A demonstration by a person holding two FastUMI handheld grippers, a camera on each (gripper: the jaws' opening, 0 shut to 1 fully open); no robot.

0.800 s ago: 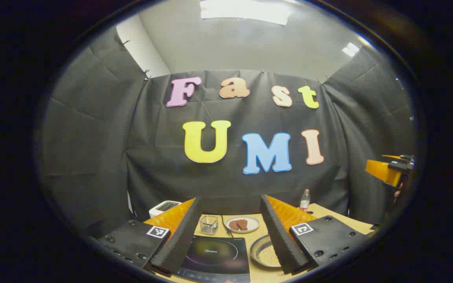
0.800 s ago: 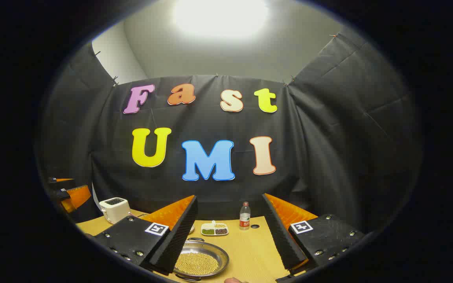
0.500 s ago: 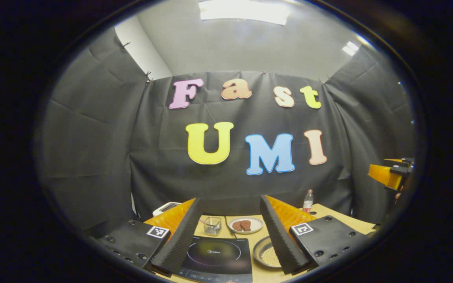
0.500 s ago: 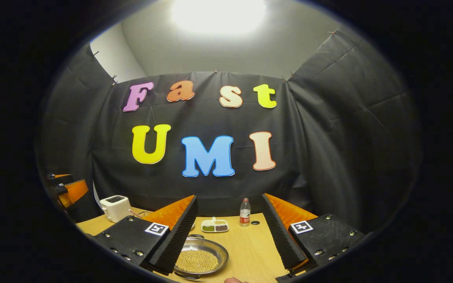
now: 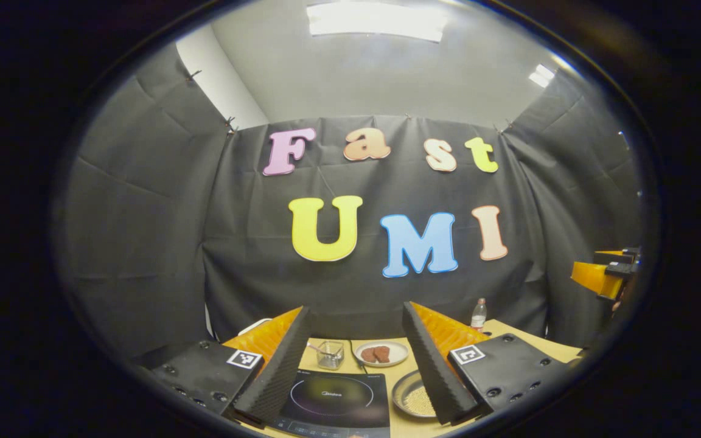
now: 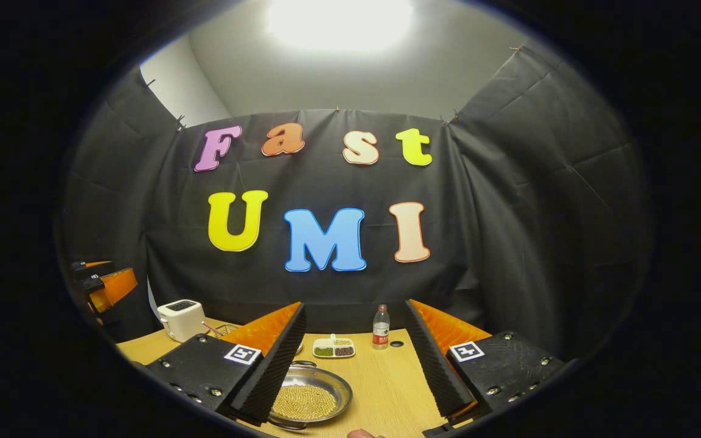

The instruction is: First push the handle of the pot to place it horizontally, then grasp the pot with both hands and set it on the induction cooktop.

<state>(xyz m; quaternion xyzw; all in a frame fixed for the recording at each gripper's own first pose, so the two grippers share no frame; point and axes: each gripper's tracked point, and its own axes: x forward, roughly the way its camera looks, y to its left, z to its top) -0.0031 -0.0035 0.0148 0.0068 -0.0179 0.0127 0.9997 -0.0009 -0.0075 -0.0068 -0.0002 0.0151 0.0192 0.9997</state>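
The pot [image 6: 308,398] is a shallow metal pan of small yellow beads on the wooden table [image 6: 387,389]. One loop handle [image 6: 303,364] is at its far side, and my right gripper's left finger covers its left edge. My right gripper [image 6: 355,304] hovers open above the table, the pot low between its fingers. In the left gripper view the black induction cooktop [image 5: 332,398] lies between the fingers of my open left gripper [image 5: 356,307]. The pot [image 5: 414,398] sits just right of the cooktop, half hidden by the right finger.
Behind the cooktop stand a glass cup [image 5: 329,354] and a plate of brown pieces [image 5: 381,353]. A water bottle [image 6: 380,328], a divided snack dish [image 6: 333,348] and a white toaster [image 6: 181,317] line the table's back. The left gripper [image 6: 104,289] hangs at far left.
Both views have drifted slightly: the table things sit a bit lower in the left gripper view and a bit higher in the right. The pot has not moved, and both grippers stay open.
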